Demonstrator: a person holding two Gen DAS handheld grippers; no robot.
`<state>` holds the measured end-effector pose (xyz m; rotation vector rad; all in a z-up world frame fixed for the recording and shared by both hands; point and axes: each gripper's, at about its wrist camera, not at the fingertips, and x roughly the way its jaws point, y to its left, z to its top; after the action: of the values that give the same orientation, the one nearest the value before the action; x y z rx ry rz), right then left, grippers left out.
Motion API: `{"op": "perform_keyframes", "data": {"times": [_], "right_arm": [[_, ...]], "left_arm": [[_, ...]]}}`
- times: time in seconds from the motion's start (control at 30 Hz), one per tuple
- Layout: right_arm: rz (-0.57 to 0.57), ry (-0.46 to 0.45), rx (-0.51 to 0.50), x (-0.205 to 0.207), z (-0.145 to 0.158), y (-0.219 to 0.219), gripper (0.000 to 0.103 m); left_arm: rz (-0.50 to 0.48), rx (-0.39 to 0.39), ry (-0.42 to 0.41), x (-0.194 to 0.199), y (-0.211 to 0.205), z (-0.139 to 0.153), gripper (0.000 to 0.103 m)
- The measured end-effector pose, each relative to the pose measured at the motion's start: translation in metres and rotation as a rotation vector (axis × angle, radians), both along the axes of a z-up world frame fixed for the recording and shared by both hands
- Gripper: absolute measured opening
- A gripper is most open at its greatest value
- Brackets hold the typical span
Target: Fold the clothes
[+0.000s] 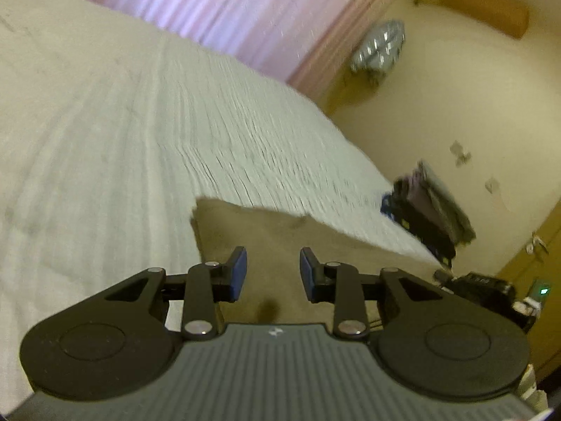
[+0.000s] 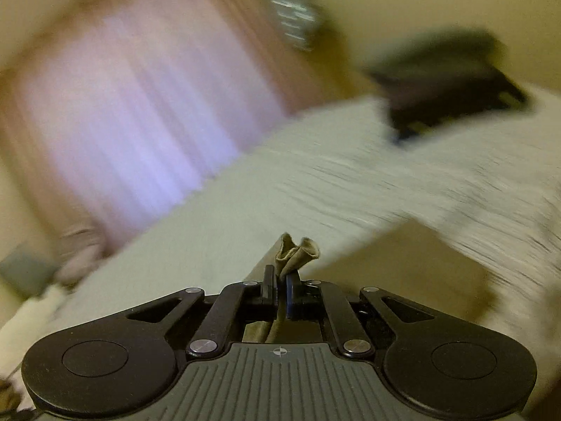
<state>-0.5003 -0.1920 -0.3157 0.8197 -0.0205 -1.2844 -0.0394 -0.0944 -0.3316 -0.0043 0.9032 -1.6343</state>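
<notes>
A tan garment (image 1: 280, 231) lies flat on the white bedspread (image 1: 105, 122). My left gripper (image 1: 273, 273) hovers over the garment, jaws open and empty, blue pads (image 1: 238, 270) apart. In the right wrist view, my right gripper (image 2: 278, 291) is shut on a bunched edge of the tan garment (image 2: 298, 251), which sticks up between the fingers. The rest of the garment (image 2: 403, 270) spreads to the right below. The right view is motion-blurred.
A stack of dark folded clothes (image 1: 427, 217) sits at the bed's right edge; it also shows in the right wrist view (image 2: 448, 80). A pink curtain (image 1: 217, 10) hangs behind the bed. A yellow wall (image 1: 455, 105) and dark equipment (image 1: 491, 291) are to the right.
</notes>
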Motion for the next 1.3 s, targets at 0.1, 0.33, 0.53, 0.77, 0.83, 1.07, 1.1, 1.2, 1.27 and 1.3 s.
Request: {"op": "perform_keyframes", "data": {"times": [0.1,0.33,0.53,0.77,0.83,1.07,1.1,1.2,1.27,1.3], "right_arm": [[-0.02,-0.062,0.104,-0.02,-0.027,-0.01,0.004],[0.055,0.073,-0.212,-0.007,0.015,0.008,0.004],[-0.065,0.032,0.113,-0.037,-0.038,-0.015,0.004],[-0.057,0.092,-0.041,-0.025,-0.017,-0.009,0.004],[-0.059,0.122,-0.07,-0.018,-0.006,-0.011,0.004],[-0.093,0.16,0.098,-0.02,-0.046,-0.012,0.004],[-0.076,0.197,0.1,-0.018,-0.044,-0.013,0.004],[-0.056,0.32,0.091,-0.009,-0.027,-0.015,0.011],[-0.093,0.404,0.03,0.0,-0.014,-0.011,0.052],[-0.112,0.458,-0.014,0.007,-0.009,-0.007,0.072]], "left_arm": [[-0.027,0.02,-0.016,-0.015,-0.013,-0.004,0.027],[-0.053,0.016,-0.051,-0.028,-0.026,0.0,0.027],[-0.071,0.059,-0.068,-0.035,-0.034,-0.012,0.027],[-0.069,0.073,-0.076,-0.035,-0.04,-0.016,0.027],[-0.071,0.072,-0.08,-0.037,-0.042,-0.016,0.027],[-0.065,0.115,-0.132,-0.033,-0.043,-0.026,0.016],[-0.06,0.11,-0.137,-0.031,-0.041,-0.023,0.016],[-0.029,0.083,-0.165,-0.022,-0.038,-0.012,0.016],[-0.005,0.063,-0.19,-0.017,-0.037,-0.005,0.016],[-0.003,0.057,-0.196,-0.015,-0.039,-0.002,0.016]]}}
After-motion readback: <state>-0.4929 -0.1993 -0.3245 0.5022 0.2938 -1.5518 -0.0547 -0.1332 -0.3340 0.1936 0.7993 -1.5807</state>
